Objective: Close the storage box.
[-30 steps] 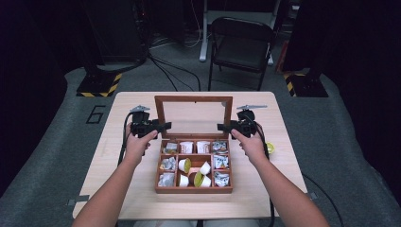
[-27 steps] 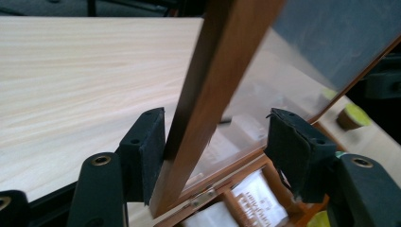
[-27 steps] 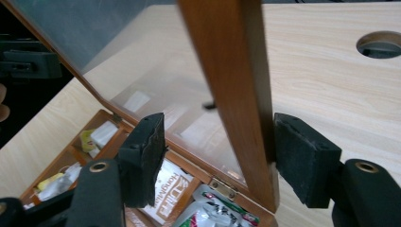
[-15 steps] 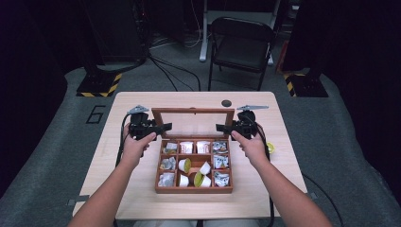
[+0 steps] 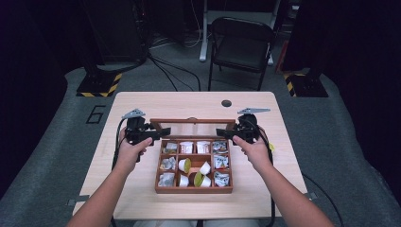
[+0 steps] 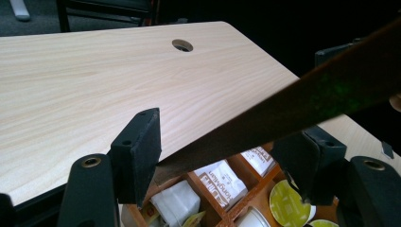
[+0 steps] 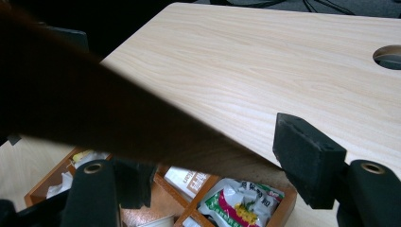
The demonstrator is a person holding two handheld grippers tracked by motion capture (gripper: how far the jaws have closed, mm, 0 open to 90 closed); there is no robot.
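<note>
The lid (image 5: pixel 191 122) of the wooden box (image 5: pixel 194 189), mid-bench (image 5: pixel 142 198), is raised between the left gripper (image 5: pixel 161 132) and the right gripper (image 5: pixel 221 133) in the high view. In both gripper views, jaws, having just widened, are spread around its stiff, light frame, best taken at the side rails.

Lid (image 6: pixel 302 101) frame in left gripper view blurred, cut off at right edge; hides box (image 6: pixel 227 208) rear compartments. In right gripper view lid (image 7: pixel 94 118) dark blur, hides most of box (image 7: pixel 279 208). Packets (image 5: pixel 221 163) in high view too small to read. Forearms cut off at bottom edge. Whether pads (image 6: pixel 142 151) press lid: cannot tell.
</note>
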